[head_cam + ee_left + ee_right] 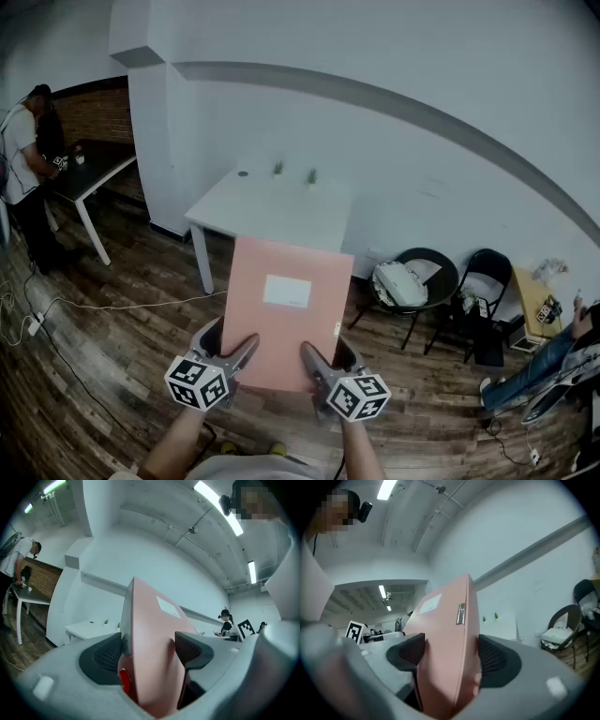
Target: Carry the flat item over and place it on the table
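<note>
A flat pink folder (286, 309) with a white label is held level in front of me, over the wooden floor. My left gripper (230, 339) clamps its near left corner and my right gripper (328, 352) its near right corner. In the left gripper view the folder (150, 634) stands edge-on between the pads of the left gripper (149, 652), which press on both faces. The right gripper view shows the folder (445, 616) pinched the same way by the right gripper (451, 653). The white table (234, 208) stands just beyond the folder, against the wall.
Two small plants (278, 169) and a dark disc sit at the table's far edge. Black chairs (412, 281) stand to the right, one holding a white bundle. A person (23, 159) stands at a dark table (94, 169) far left. Cables (56, 319) trail over the floor.
</note>
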A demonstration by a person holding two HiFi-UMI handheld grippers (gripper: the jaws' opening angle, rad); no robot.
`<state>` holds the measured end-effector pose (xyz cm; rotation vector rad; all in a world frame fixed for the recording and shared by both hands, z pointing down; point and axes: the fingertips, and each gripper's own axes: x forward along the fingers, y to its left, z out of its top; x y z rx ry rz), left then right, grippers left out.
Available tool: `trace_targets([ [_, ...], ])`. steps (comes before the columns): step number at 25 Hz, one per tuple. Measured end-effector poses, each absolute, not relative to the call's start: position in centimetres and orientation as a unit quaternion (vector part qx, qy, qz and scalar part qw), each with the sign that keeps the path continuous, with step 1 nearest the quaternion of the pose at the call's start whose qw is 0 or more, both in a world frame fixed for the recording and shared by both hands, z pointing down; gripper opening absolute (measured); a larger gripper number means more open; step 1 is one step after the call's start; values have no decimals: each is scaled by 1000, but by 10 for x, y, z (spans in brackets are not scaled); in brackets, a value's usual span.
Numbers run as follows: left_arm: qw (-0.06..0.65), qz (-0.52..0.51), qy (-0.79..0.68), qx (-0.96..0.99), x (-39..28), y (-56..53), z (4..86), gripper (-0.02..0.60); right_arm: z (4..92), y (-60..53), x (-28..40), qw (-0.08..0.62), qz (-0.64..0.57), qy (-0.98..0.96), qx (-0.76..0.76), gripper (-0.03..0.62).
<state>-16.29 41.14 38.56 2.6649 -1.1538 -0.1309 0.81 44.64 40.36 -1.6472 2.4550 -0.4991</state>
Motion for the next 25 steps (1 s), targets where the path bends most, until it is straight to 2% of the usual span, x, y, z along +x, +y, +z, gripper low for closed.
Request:
trace_targets([
  [25, 127, -36, -403, 905, -126, 406, 400, 356, 417, 438, 46, 75, -175, 818, -542, 351],
])
